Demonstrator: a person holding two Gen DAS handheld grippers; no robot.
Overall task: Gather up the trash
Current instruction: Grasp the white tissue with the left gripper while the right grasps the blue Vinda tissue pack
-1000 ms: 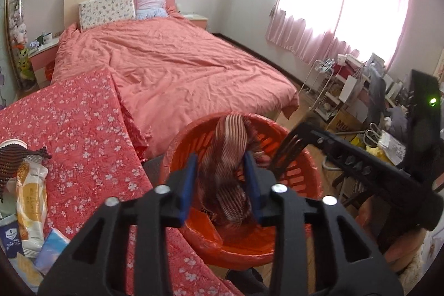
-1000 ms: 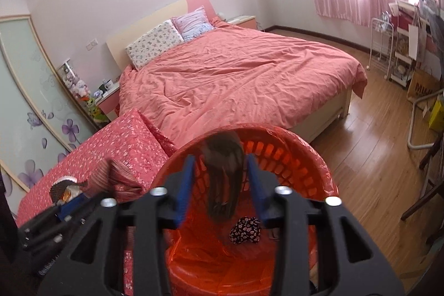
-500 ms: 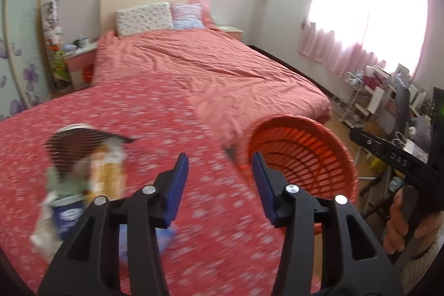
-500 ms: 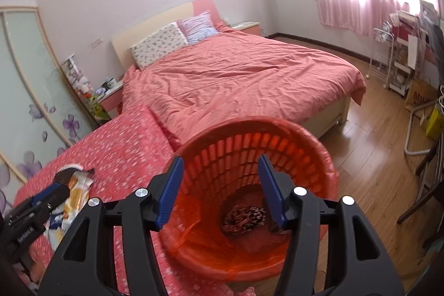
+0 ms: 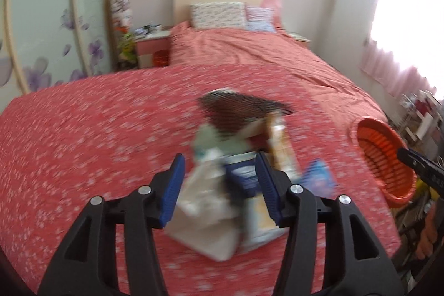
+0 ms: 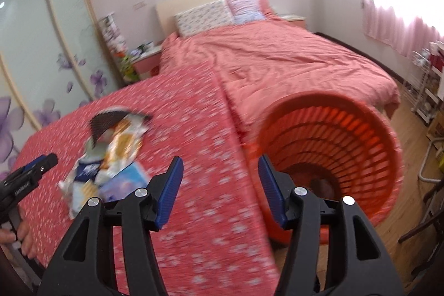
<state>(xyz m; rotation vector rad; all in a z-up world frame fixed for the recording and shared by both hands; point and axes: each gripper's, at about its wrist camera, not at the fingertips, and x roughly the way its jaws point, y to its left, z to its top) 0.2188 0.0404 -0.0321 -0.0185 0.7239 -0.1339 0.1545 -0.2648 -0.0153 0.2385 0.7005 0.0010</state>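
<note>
A pile of trash (image 5: 238, 174), with wrappers, paper and a dark striped piece, lies on the red flowered cloth (image 5: 83, 146). My left gripper (image 5: 220, 185) is open and empty, just above the near side of the pile. The pile also shows in the right wrist view (image 6: 111, 154). My right gripper (image 6: 220, 185) is open and empty, above the cloth's right edge beside the orange basket (image 6: 347, 146). The basket shows in the left wrist view (image 5: 383, 154) at the right. Something dark lies at the basket's bottom.
A bed with a pink cover (image 6: 291, 63) stands behind the cloth. A nightstand (image 5: 152, 49) and a sliding wardrobe (image 6: 41, 52) are at the left. Racks and a wooden floor (image 6: 410, 129) are at the right, under the pink-curtained window.
Both grippers let go of the cloth pieces they held over the basket and opened. The left one swung left to the trash pile. The right one turned left toward the flowered cloth.
</note>
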